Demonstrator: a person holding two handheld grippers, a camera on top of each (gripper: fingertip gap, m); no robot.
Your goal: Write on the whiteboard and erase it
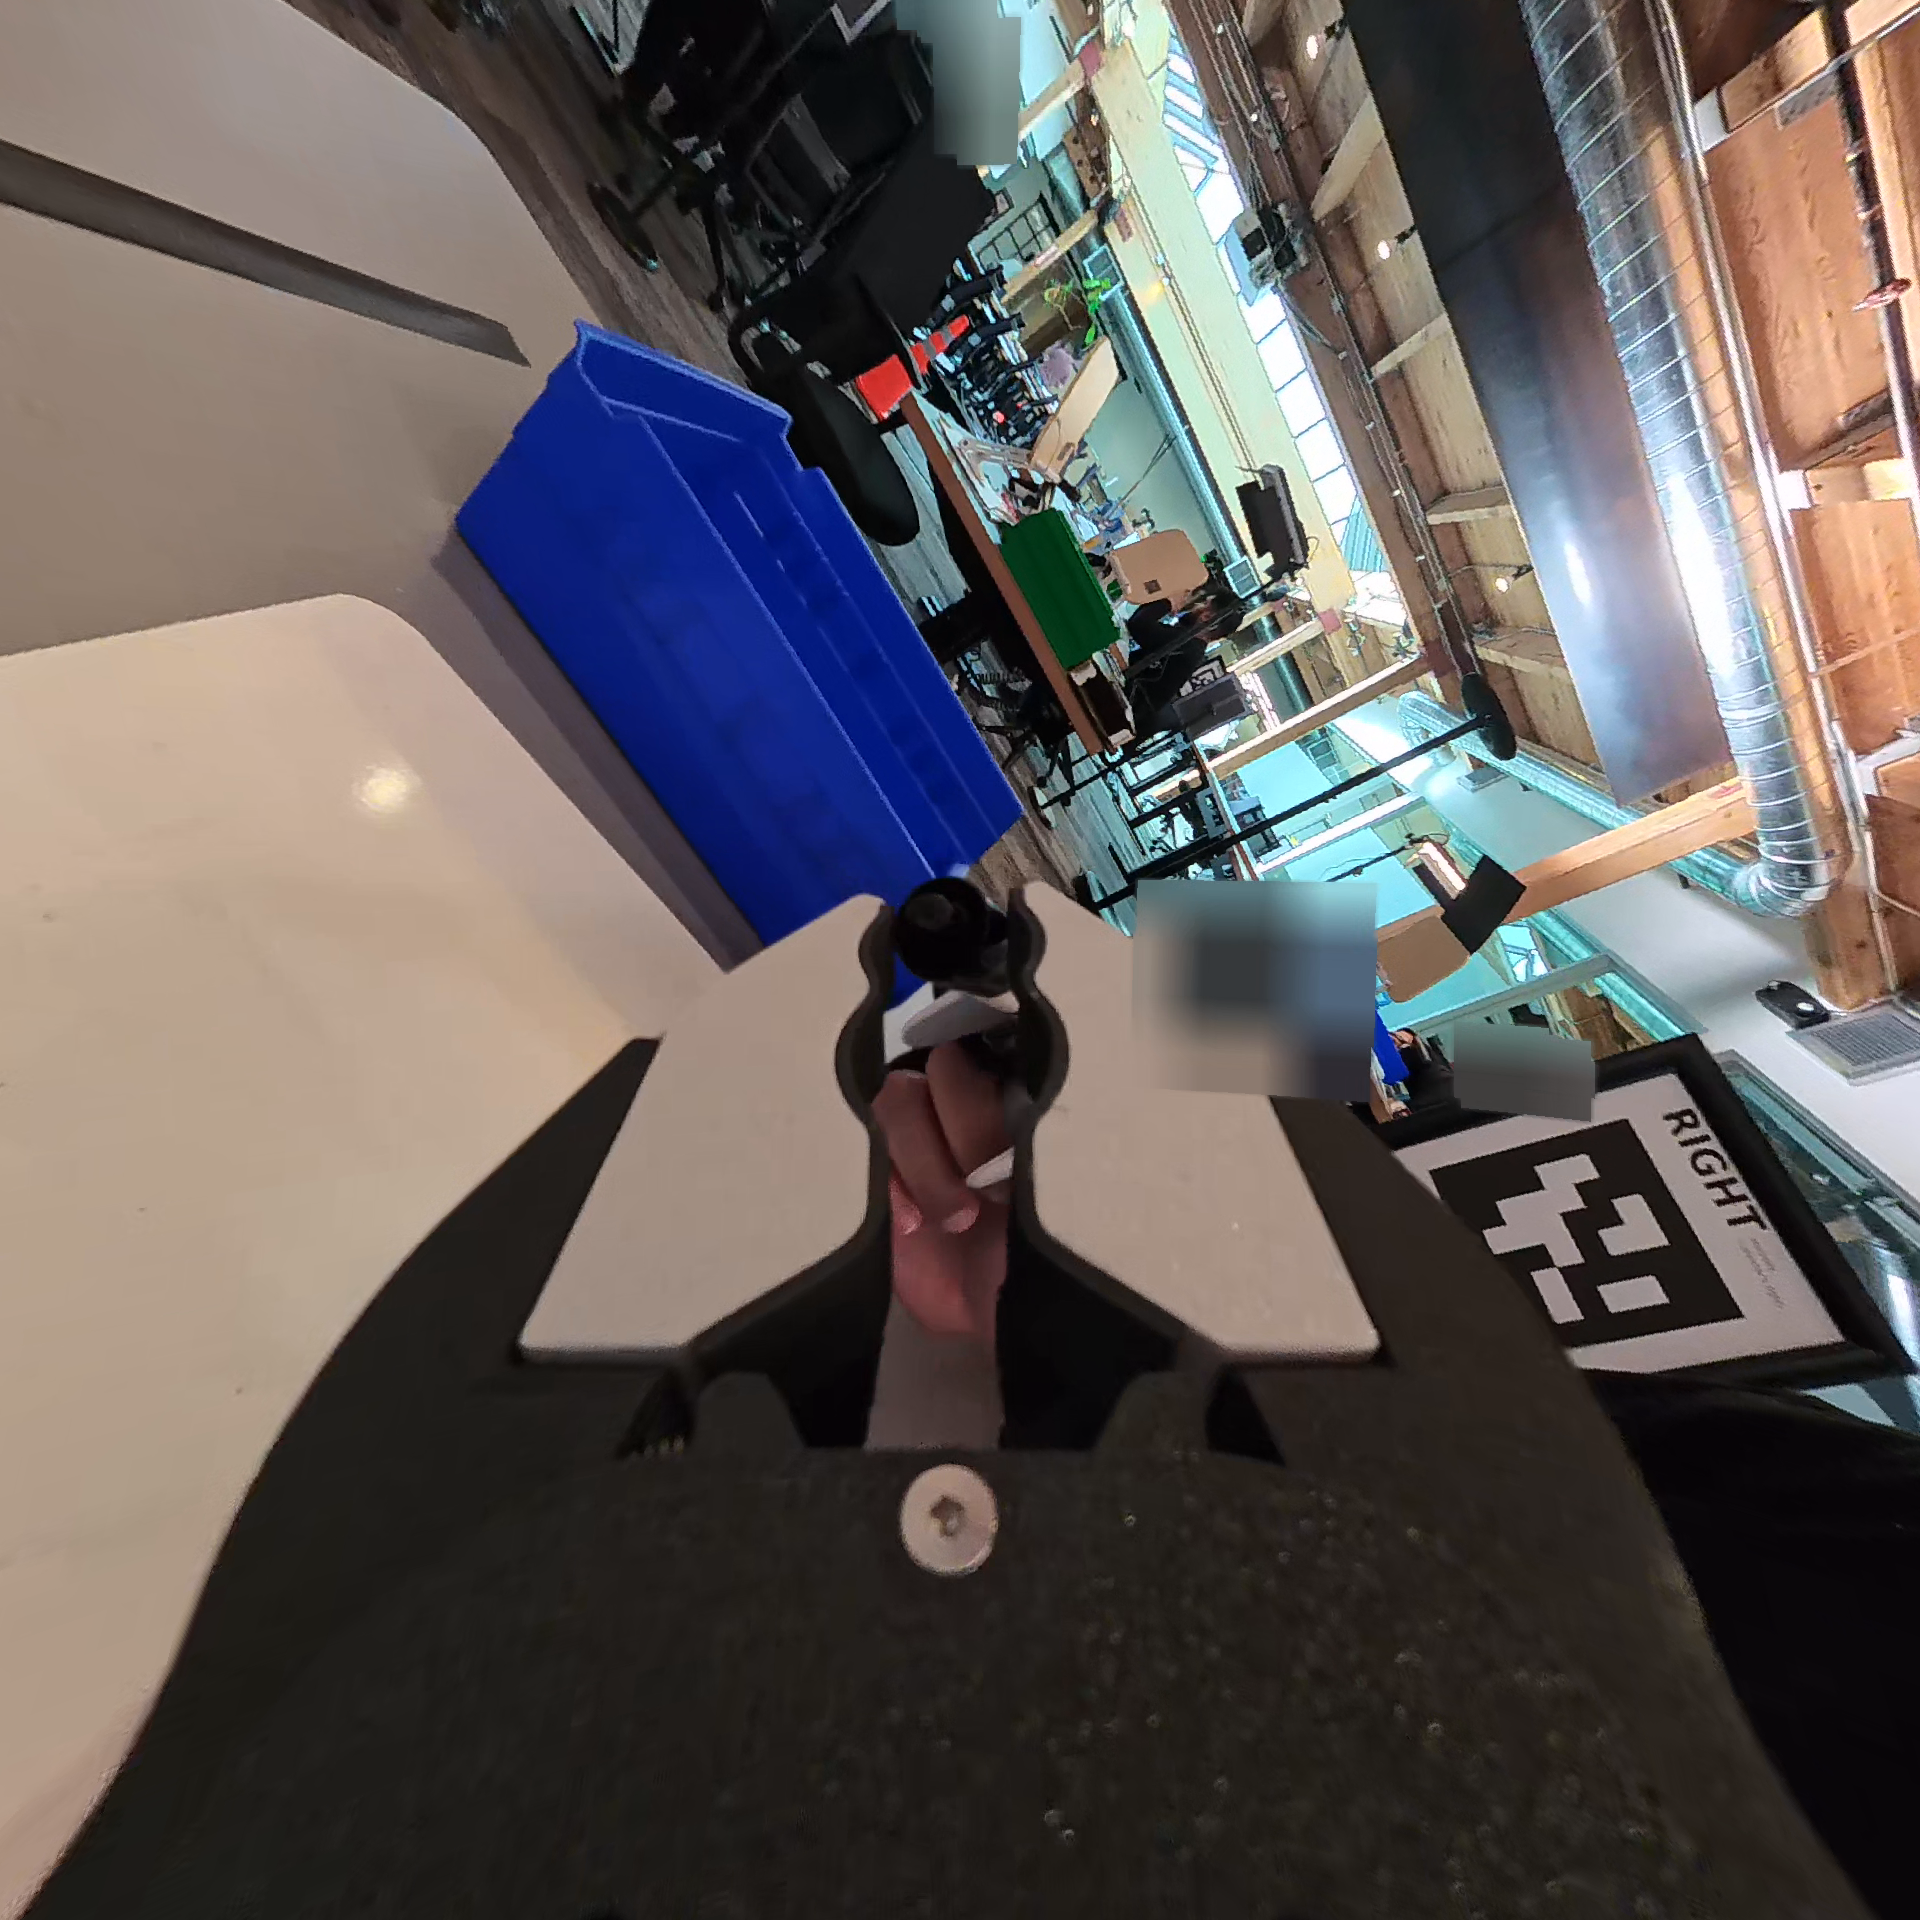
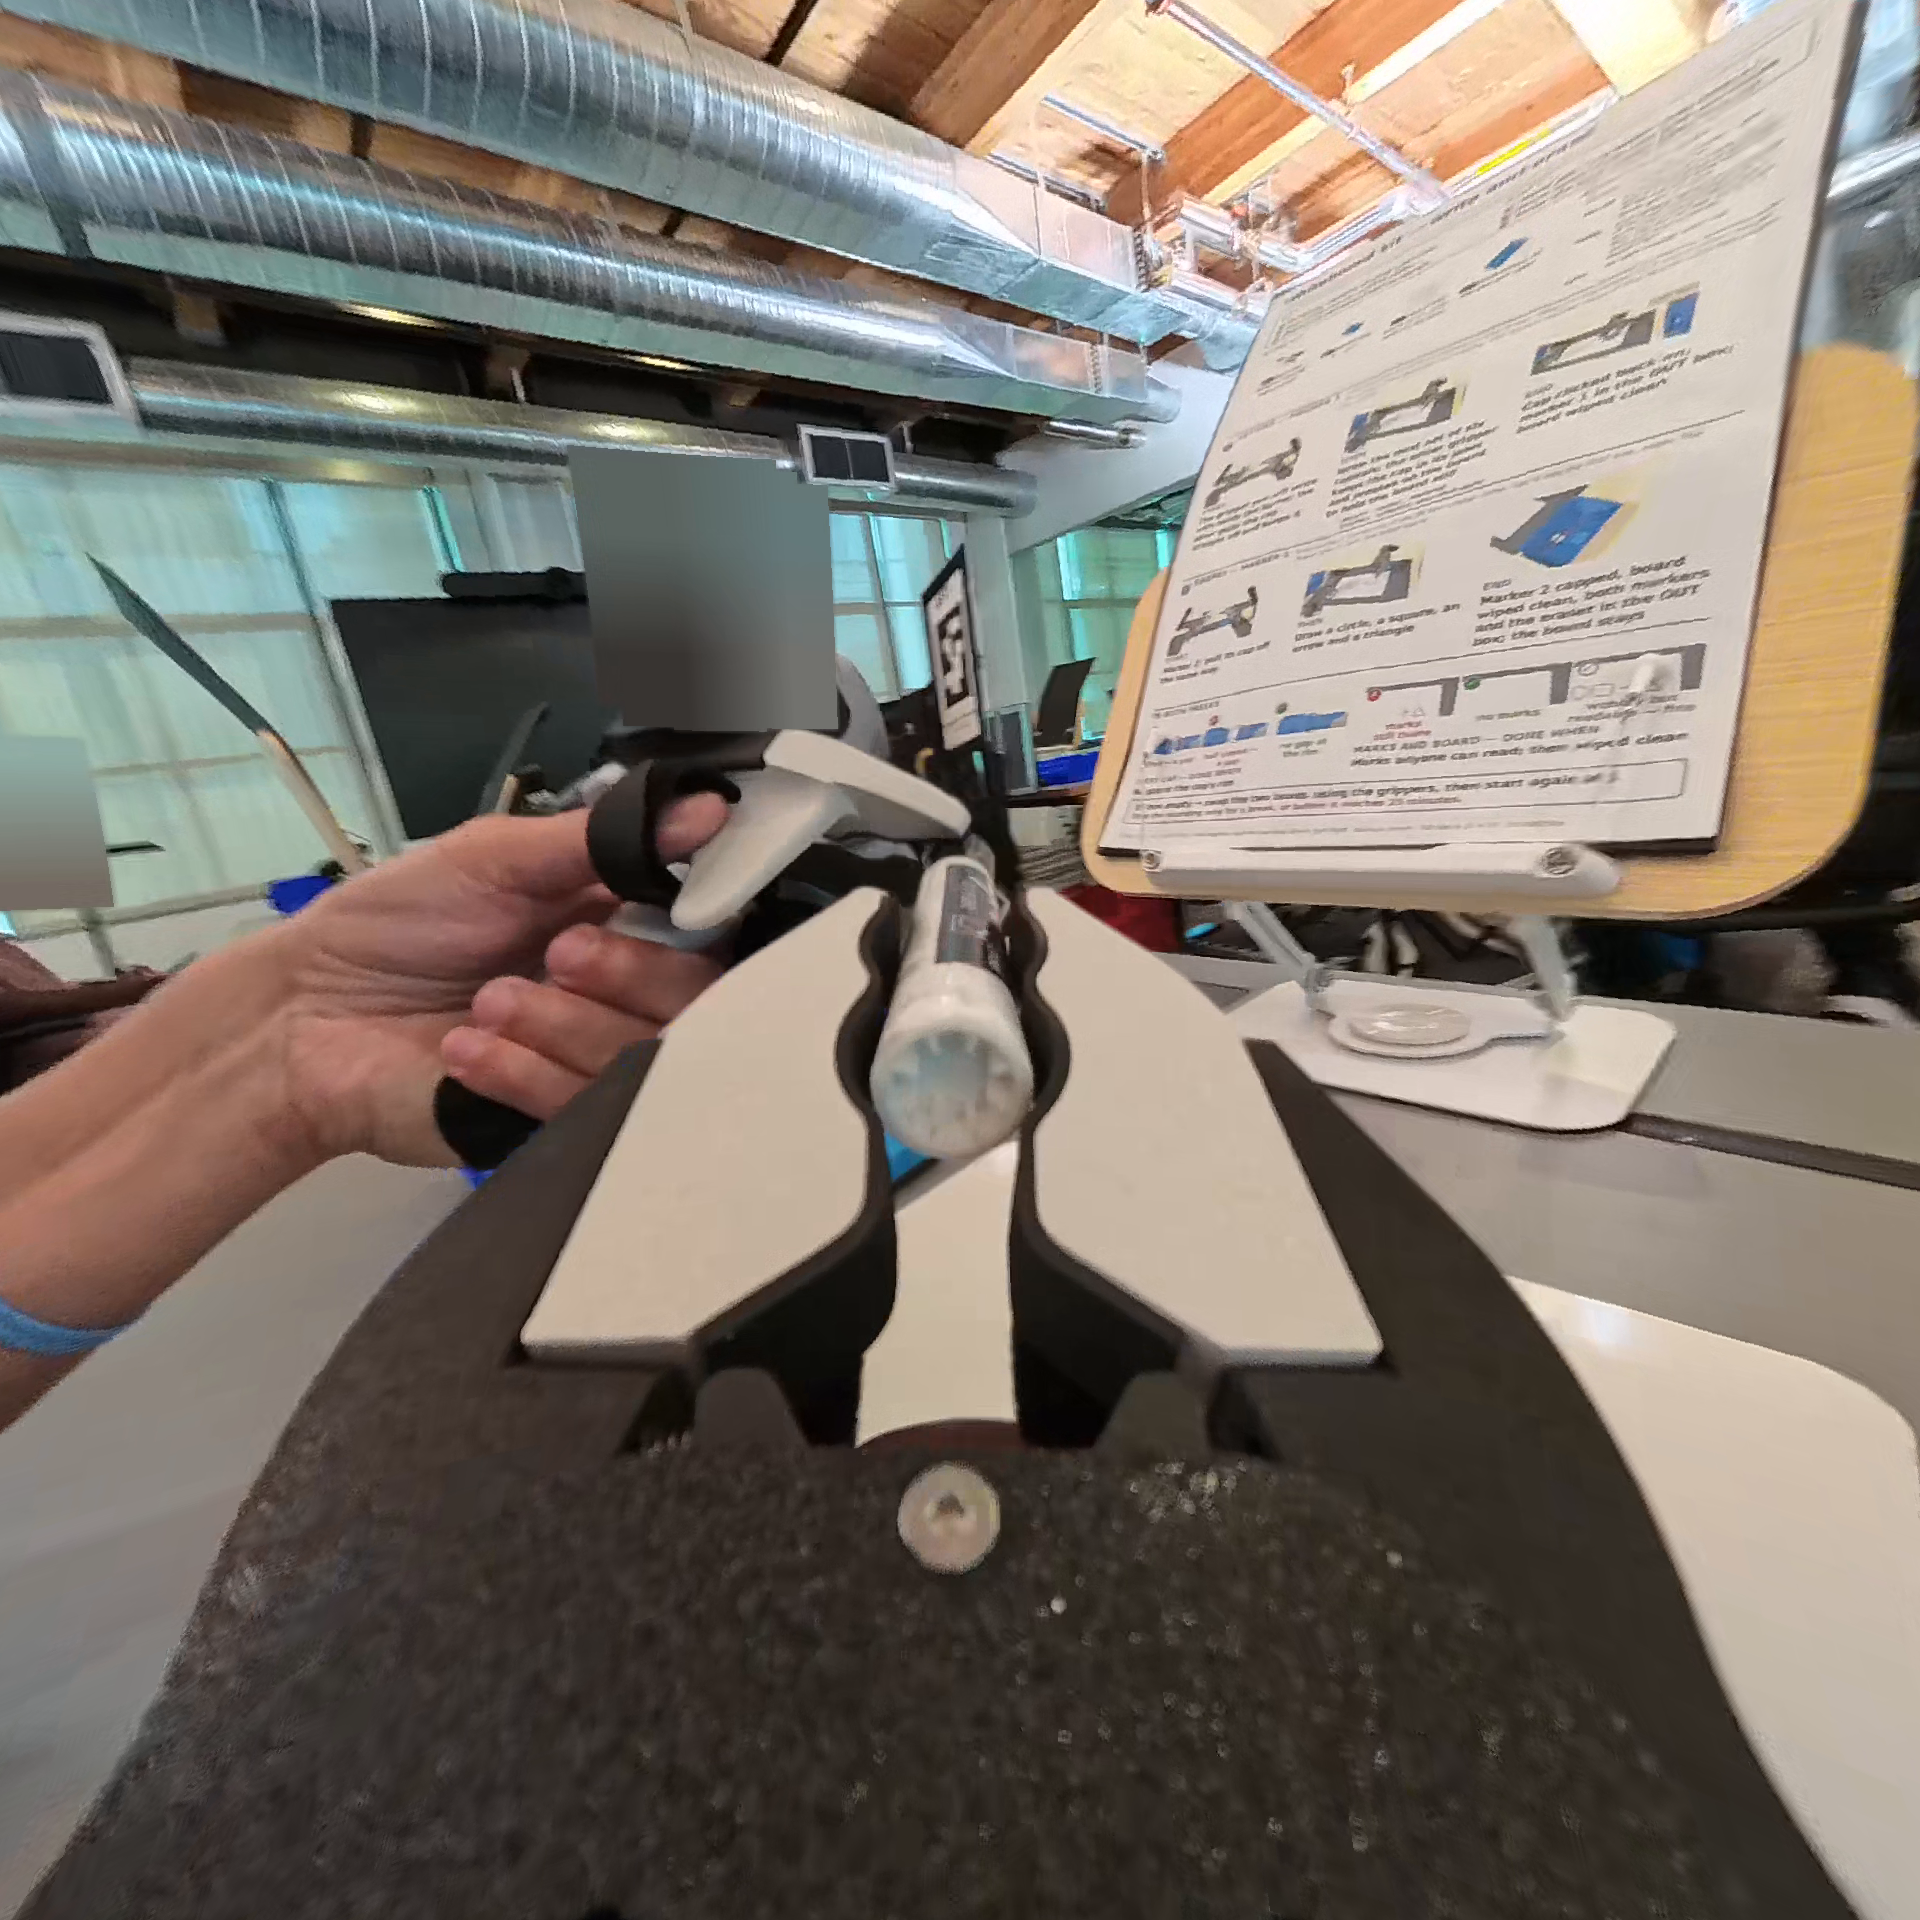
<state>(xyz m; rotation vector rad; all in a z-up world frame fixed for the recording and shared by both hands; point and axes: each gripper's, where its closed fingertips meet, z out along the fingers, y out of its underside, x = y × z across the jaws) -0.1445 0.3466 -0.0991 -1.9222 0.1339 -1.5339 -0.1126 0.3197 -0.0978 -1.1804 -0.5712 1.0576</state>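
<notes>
The right tongs (image 2: 951, 997) are clenched around a white marker (image 2: 951, 1081) with a dark label band, its ribbed butt end toward the camera. The left tongs (image 1: 951, 940) grip the marker's black cap end (image 1: 935, 920). The white whiteboard (image 1: 260, 935) lies flat on the pale worktop (image 1: 156, 312). Beside the whiteboard stands a blue bin (image 1: 727, 665); its contents are hidden.

**Marker clamped, board lying flat**

A white marker (image 2: 951, 1023) with a black printed band is lying lengthwise between the right gripper's (image 2: 951, 935) fingers, ribbed butt end facing the camera. The white, round-cornered whiteboard (image 1: 260, 883) is lying flat beneath.
</notes>
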